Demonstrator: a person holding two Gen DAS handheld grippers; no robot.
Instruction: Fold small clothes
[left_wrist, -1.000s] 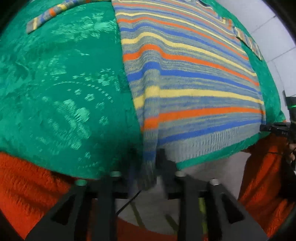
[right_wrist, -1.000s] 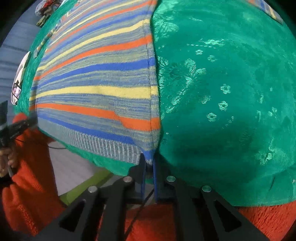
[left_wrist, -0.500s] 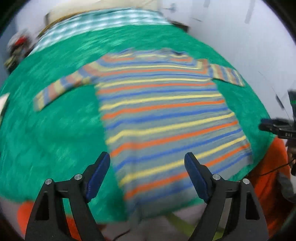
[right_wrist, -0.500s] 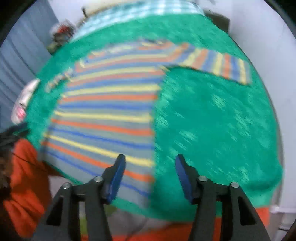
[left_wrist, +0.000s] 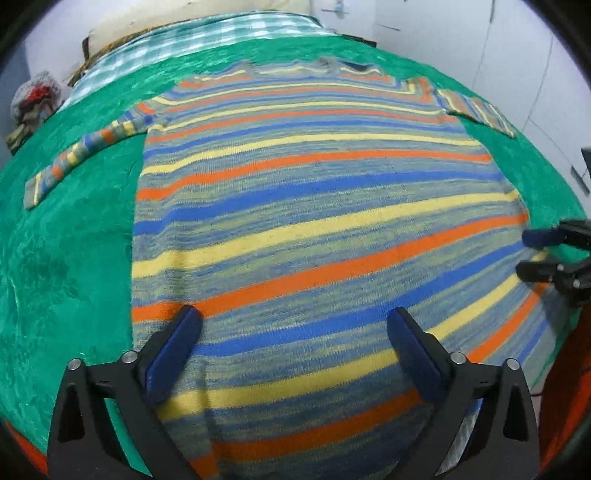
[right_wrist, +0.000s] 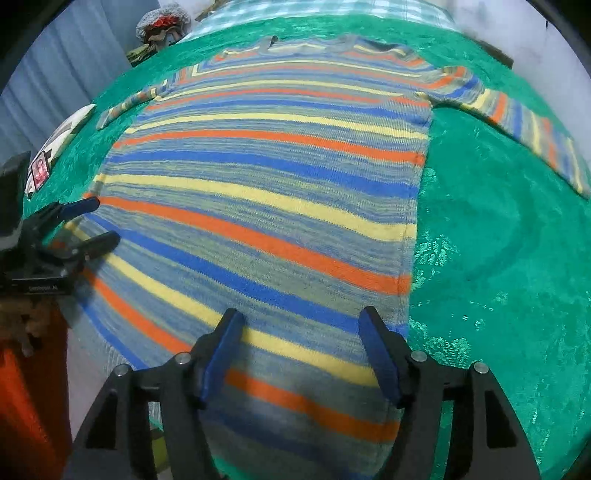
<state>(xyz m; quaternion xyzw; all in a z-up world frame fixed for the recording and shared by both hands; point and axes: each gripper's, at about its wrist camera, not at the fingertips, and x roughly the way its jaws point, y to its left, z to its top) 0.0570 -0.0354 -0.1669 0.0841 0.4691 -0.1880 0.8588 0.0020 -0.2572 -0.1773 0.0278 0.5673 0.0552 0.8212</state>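
Note:
A striped knit sweater, in blue, yellow, orange and grey, lies flat on a green bedspread, sleeves spread out to both sides. It also shows in the right wrist view. My left gripper is open and empty above the sweater's lower left part. My right gripper is open and empty above the lower right part. Each gripper shows in the other's view: the right gripper at the right edge, the left gripper at the left edge, both open.
A checked blanket lies at the far end of the bed. A pile of things sits at the far left. A flat printed item lies at the bed's left edge. White walls stand behind and to the right.
Both grippers were shut on the sweater's bottom hem corners; they have let go, opened and lifted up over the sweater. The sweater now lies spread flat.

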